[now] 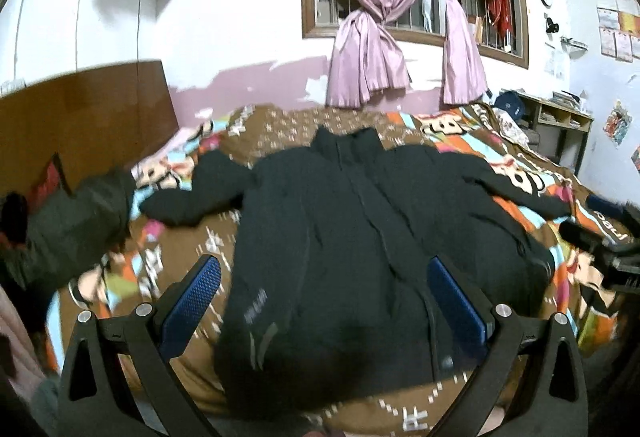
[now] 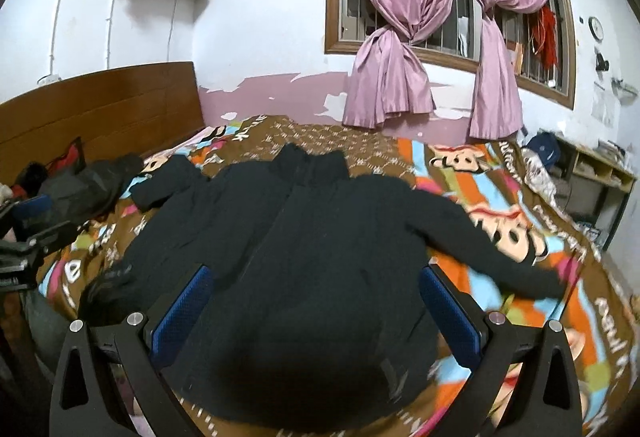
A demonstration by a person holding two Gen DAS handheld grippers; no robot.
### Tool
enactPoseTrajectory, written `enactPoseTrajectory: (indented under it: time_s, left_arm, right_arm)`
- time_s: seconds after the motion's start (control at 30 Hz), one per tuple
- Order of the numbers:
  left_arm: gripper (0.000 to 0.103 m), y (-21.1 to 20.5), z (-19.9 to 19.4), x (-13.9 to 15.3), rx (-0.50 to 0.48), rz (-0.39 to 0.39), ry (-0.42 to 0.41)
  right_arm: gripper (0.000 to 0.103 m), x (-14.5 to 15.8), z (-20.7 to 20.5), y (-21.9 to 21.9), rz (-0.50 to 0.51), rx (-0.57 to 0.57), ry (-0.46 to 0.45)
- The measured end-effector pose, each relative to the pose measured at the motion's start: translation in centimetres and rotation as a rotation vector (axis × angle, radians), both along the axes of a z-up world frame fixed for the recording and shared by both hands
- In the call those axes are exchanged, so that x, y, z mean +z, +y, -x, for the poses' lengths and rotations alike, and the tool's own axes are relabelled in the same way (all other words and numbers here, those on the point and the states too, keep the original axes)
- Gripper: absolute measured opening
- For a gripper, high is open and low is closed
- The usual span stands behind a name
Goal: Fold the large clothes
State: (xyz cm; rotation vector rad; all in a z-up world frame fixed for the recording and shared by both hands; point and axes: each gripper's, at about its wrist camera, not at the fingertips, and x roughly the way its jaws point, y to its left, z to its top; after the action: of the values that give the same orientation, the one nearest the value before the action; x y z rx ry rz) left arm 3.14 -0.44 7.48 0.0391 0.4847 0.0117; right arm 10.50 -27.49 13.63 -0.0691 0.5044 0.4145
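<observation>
the bed (image 1: 500,165), under a patterned brown and orange cover, carries a black jacket (image 1: 360,237) spread flat at its middle, collar toward the pink curtains (image 2: 400,37). only the left wrist view shows the jacket's pale chest logo. left gripper (image 1: 324,301) and right gripper (image 2: 316,305) both gape wide, empty, above the jacket's hem.

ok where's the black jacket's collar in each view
Left wrist: the collar of the black jacket sits just above picture centre, beyond the open left gripper.
Right wrist: the collar is just left of centre, upper middle, beyond the open right gripper.
Shared landmark: the knotted pink curtains on the wall behind it.
</observation>
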Motion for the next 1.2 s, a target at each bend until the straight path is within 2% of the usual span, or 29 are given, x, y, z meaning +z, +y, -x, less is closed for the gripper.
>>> enactPoseTrajectory:
  time_s: [0.13, 0.23, 0.4, 0.57, 0.67, 0.83, 0.9, 1.03, 1.2]
  left_arm:
    - [0.101, -0.3, -1.7, 2.7, 0.028, -0.057, -0.049]
    - [0.101, -0.4, -3.5, 4.1, 0.032, -0.072, -0.081]
    - [0.101, -0.4, -7.6, 4.9, 0.036, -0.092, -0.097]
    - [0.101, -0.9, -12.6, 4.6, 0.029, -0.134, -0.088]
    - [0.101, -1.2, -16.0, 3.8, 0.001, -0.151, -0.075]
    - [0.101, -2.3, -22.6, 1.4, -0.078, -0.101, -0.008]
    - [0.101, -3.1, -25.4, 0.7, -0.102, -0.093, 0.026]
    - [0.101, -6.2, -31.6, -2.6, -0.161, -0.045, 0.128]
    - [0.101, -10.0, -36.4, -5.9, -0.217, -0.001, 0.21]
  right_arm:
    - [0.103, 4.2, -4.1, -0.7, 0.009, -0.042, 0.042]
    - [0.103, 6.8, -8.1, -1.0, -0.009, -0.064, 0.115]
    - [0.103, 7.1, -14.3, -1.9, -0.021, -0.126, 0.174]
    - [0.103, 5.6, -19.9, -3.9, -0.047, -0.227, 0.183]
    - [0.103, 4.5, -22.4, -6.1, -0.085, -0.312, 0.1]
    - [0.103, 1.5, -26.8, -9.8, -0.095, -0.446, 0.025]
    - [0.103, -0.6, -29.2, -11.8, -0.129, -0.526, 0.071]
    - [0.103, -4.5, -32.4, -16.0, -0.214, -0.631, 0.207]
    - [0.103, -9.8, -33.6, -22.1, -0.239, -0.793, 0.314]
